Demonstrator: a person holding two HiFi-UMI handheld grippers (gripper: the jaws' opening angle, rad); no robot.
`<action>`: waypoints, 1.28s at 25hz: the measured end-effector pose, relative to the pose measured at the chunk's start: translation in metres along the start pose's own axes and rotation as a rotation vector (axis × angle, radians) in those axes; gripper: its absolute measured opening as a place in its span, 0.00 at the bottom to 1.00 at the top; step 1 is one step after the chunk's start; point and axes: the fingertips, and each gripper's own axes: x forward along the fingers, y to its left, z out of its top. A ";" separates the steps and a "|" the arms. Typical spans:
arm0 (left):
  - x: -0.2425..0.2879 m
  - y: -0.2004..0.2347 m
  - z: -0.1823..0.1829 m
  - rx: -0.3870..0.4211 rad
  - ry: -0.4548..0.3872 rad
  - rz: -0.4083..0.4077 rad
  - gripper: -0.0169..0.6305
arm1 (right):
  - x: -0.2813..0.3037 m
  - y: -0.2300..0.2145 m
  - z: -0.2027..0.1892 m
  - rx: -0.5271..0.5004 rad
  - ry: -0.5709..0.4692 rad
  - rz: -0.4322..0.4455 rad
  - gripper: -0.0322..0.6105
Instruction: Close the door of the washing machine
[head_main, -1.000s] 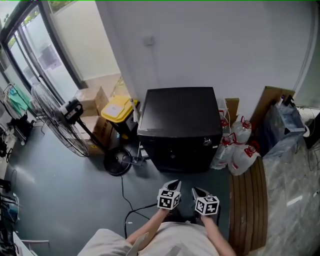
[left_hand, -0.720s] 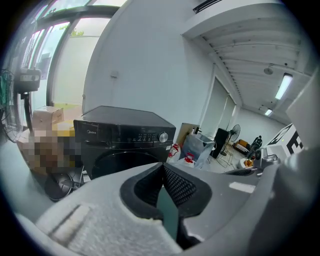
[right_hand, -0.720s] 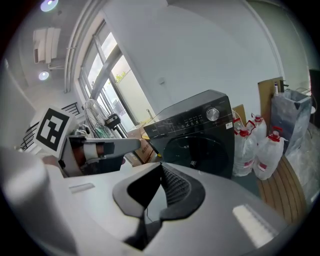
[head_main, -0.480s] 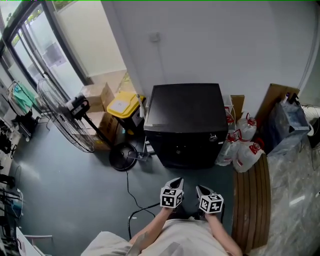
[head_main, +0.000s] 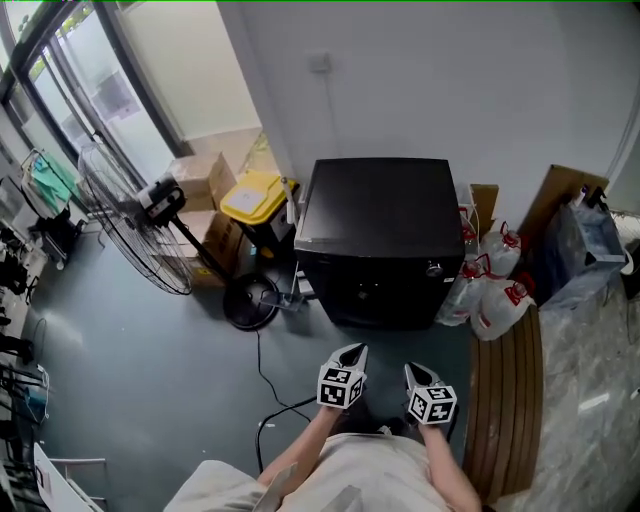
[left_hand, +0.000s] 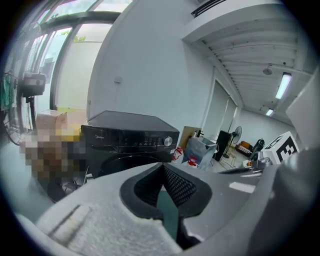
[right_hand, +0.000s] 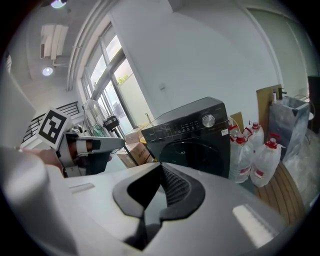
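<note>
The left tool (head_main: 352, 352) and the right tool (head_main: 415, 372) are both clenched on nothing, side by side near the operator and well apart from the washing machine (head_main: 375, 235) at the far wall. Its round door (right_hand: 200, 152) appears nearly flush with the front, but latching cannot be confirmed. Risks: clenched tips may skid off the curved door and leave it unlatched, and the cable (head_main: 262, 390) on the floor, left of the tools, may snag a foot on approach.

I count one washer (head_main: 375, 240), one fan (head_main: 130, 232), one yellow bin (head_main: 255, 197), two boxes (head_main: 200, 178), at least three jugs (head_main: 503, 305), one bag (head_main: 585, 250), and two grippers: left gripper (head_main: 349, 352), right gripper (head_main: 417, 372).
</note>
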 end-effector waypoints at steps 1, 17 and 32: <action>-0.001 0.001 0.001 -0.004 -0.008 0.002 0.03 | -0.001 -0.006 0.003 0.009 -0.010 -0.015 0.05; 0.003 -0.001 0.003 -0.038 -0.018 -0.021 0.03 | -0.005 -0.004 0.009 -0.042 0.001 -0.001 0.05; -0.006 0.008 -0.003 -0.044 -0.010 0.002 0.03 | -0.006 -0.006 0.006 -0.032 -0.001 -0.024 0.05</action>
